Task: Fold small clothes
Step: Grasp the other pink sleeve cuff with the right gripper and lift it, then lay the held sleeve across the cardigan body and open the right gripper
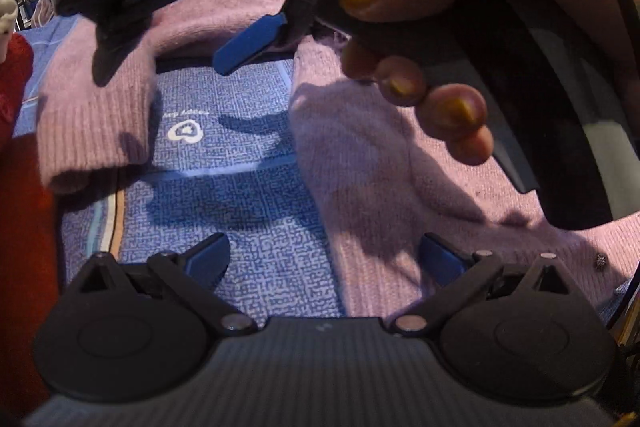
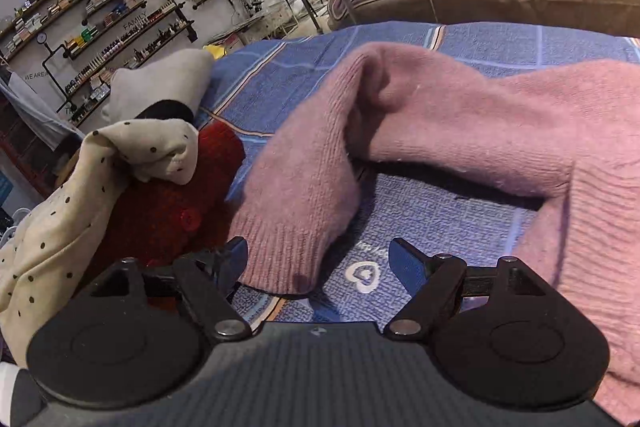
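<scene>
In the left wrist view, the left gripper (image 1: 324, 257) is at the bottom of the frame with its two blue fingers spread wide, and nothing is between them; one finger is over the blue towel (image 1: 248, 195) and the other is over the body of the pink sweater (image 1: 392, 179). The sweater lies on the towel, with its body on the right of the frame and one sleeve (image 1: 92, 115) bent down on the left. In the upper part of this view the right hand (image 1: 460, 39) holds the other tool, and one blue finger of it is seen near the sweater's upper edge. In the right wrist view, the right gripper (image 2: 318, 261) is at the bottom centre, also wide open and holding nothing. The cuff of the sleeve (image 2: 288, 211) hangs just in front of its left finger, but I cannot tell if they touch. A white heart logo (image 2: 362, 277) on the towel shows between the fingers. On the left of this frame a red knit garment (image 2: 172, 203) lies beside the sleeve, with a cream dotted garment (image 2: 80, 195) partly on top of it. Shelves with small bottles (image 2: 104, 27) fill the upper left.
</scene>
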Motion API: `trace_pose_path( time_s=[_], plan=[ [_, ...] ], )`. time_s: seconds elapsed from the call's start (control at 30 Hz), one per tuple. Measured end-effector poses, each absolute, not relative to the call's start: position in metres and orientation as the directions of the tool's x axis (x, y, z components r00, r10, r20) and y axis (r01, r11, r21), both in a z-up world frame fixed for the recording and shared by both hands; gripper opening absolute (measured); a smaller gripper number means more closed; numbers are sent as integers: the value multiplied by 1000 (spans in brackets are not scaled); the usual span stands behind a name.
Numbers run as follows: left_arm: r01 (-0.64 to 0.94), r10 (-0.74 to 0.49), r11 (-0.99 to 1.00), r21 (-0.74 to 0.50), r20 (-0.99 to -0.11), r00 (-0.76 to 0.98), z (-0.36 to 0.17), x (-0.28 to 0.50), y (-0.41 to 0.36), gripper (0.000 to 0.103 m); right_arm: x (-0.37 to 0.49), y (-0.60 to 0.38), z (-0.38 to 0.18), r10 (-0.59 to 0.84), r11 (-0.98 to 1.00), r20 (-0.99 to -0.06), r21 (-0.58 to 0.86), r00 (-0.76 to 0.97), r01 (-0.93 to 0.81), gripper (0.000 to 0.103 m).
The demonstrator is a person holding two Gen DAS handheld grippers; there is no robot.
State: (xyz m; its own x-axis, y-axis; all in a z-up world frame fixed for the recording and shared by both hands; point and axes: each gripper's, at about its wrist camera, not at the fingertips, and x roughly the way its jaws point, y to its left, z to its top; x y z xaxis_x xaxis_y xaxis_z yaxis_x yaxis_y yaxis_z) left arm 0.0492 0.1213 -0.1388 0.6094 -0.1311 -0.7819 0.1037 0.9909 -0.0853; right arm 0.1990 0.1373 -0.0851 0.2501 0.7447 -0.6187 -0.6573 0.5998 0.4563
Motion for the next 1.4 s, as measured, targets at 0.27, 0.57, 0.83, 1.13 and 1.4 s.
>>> trace_pose_path(
  time_s=[0.27,0.57,0.83,1.13,1.4],
  plan=[
    [159,-169,983,-87,-752,637,-148,47,124,103,206,154,-113,753,598,-643,579,141,-554,103],
    [188,-192,978,-87,-721,666,-152,36,127,103,201,158,-112,784,556,-605,589,135,-586,19],
    [172,-177,982,-81,-724,667,-154,36,122,103,181,125,-35,855,490,-441,516,273,-703,17],
    [163,-181,982,-99,-742,646,-155,49,127,103,202,80,51,912,382,-149,643,381,-664,17],
    [92,-243,965,-244,-711,660,-128,56,138,103,215,28,113,900,260,71,705,430,-660,17]
  ],
)
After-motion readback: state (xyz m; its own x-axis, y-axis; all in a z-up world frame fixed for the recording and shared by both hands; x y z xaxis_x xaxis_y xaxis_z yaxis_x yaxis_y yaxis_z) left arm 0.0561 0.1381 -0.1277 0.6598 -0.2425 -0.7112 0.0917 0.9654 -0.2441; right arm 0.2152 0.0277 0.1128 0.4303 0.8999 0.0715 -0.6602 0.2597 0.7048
